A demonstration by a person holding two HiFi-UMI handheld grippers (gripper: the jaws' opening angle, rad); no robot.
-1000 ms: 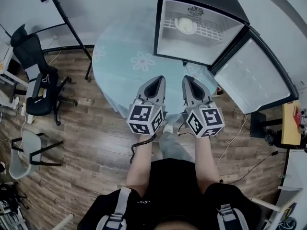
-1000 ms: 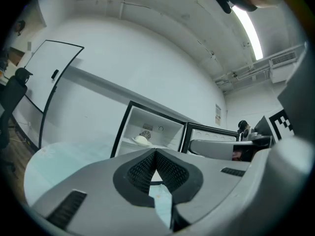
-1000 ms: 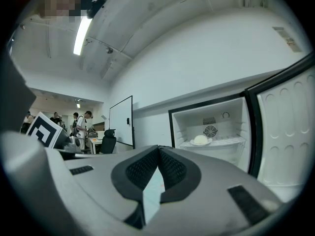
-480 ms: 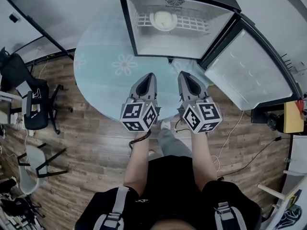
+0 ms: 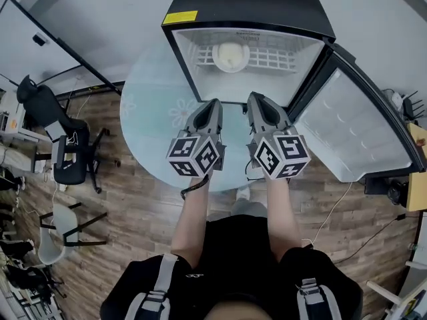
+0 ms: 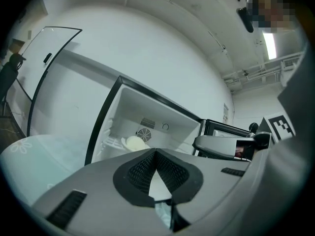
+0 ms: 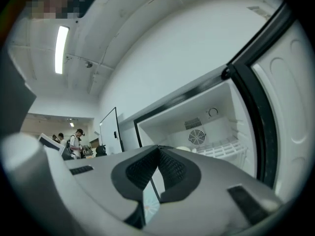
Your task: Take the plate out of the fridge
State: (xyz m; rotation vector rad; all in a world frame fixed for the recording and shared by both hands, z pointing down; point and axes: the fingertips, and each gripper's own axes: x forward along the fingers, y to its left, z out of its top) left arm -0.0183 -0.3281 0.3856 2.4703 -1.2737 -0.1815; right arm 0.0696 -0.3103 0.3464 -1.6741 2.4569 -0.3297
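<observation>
A small black fridge (image 5: pixel 250 9) stands open on a round table, its door (image 5: pixel 353 135) swung to the right. A pale plate (image 5: pixel 231 56) lies on the white wire shelf inside; the plate (image 6: pixel 134 143) also shows in the left gripper view. My left gripper (image 5: pixel 214 104) and right gripper (image 5: pixel 253 99) are side by side in front of the fridge opening, both shut and empty, tips near its lower edge. In the right gripper view the fridge interior (image 7: pixel 211 132) sits ahead, the plate mostly hidden behind the right gripper (image 7: pixel 158 148).
The round table (image 5: pixel 150 112) has a pale blue cloth with flower prints. A whiteboard on a stand (image 5: pixel 47 39) stands at the left, with office chairs (image 5: pixel 63 145) below it on the wooden floor. Cables trail on the floor at the right.
Both grippers have moved forward toward the fridge; the opening is now just beyond their tips. Both stayed shut.
</observation>
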